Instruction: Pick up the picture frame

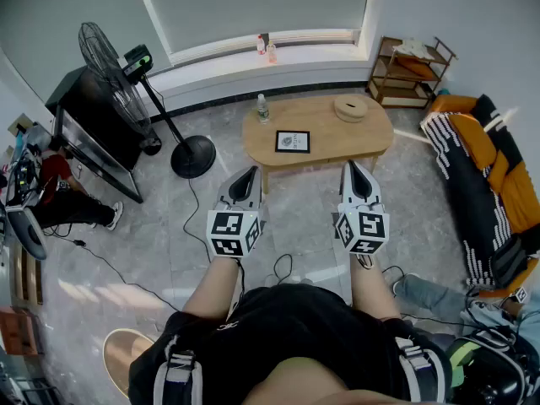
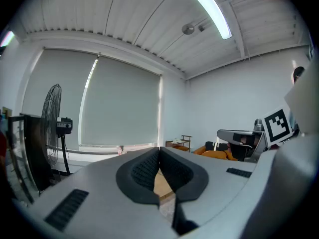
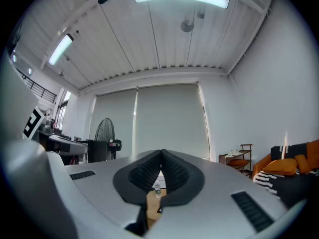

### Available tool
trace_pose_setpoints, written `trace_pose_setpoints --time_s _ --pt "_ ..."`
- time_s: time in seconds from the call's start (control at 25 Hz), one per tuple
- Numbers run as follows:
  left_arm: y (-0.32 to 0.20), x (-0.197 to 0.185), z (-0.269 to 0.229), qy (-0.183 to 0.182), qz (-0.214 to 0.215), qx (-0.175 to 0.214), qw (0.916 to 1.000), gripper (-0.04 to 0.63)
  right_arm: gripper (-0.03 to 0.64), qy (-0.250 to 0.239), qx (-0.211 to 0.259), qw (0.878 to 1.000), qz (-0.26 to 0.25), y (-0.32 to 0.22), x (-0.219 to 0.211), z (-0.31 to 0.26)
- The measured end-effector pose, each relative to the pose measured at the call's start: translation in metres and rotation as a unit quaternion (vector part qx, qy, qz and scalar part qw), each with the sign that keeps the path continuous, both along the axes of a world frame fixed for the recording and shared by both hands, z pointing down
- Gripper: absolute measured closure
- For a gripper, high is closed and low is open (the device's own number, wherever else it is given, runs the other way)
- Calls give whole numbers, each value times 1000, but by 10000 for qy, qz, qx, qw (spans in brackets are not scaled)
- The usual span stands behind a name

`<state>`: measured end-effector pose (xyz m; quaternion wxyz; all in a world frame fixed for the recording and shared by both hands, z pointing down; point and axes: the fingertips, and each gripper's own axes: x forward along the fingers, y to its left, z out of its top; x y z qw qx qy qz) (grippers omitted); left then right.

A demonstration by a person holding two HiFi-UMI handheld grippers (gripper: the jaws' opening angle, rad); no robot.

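Note:
A black picture frame with a white mat lies flat on the oval wooden table, near its middle. My left gripper is held in the air short of the table's near edge, shut with nothing in it. The right gripper hangs beside it at the same height, also shut and empty. In the left gripper view the jaws meet at their tips, with only a sliver of the table between them. The right gripper view shows its jaws shut too, with a small bottle and a corner of the frame seen through the gap.
On the table stand a small water bottle at the left end and a round woven lid at the right. A standing fan is left of the table, a sofa with orange cushions right, a wooden shelf behind. Cables trail on the floor.

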<state>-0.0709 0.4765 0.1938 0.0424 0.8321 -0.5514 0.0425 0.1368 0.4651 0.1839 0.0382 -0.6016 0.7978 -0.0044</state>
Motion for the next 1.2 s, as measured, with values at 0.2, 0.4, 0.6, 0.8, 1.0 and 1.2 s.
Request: trace_pose_setpoints --time_s 0.2,0.4,0.6,0.8,1.0,1.2 --pt "0 -9 1 -15 -104 -79 9999 574 601 -115 -17 9999 -30 2 -7 -2" --pt "-3 -11 3 18 -114 -109 9999 574 600 -174 -142 9997 3 -2 -10 3" --pt "-4 -26 8 56 -36 -141 9999 574 600 -264 -247 9993 -10 -6 -27 10" --pt "-10 -46 9 155 97 -86 9998 574 600 71 -51 9999 51 -11 -53 5" --pt "-9 -66 23 -60 258 13 9996 574 600 -13 30 10000 83 -7 -77 11" --pt "-12 -81 26 42 268 2 9996 574 600 35 -31 9999 101 -12 -91 17"
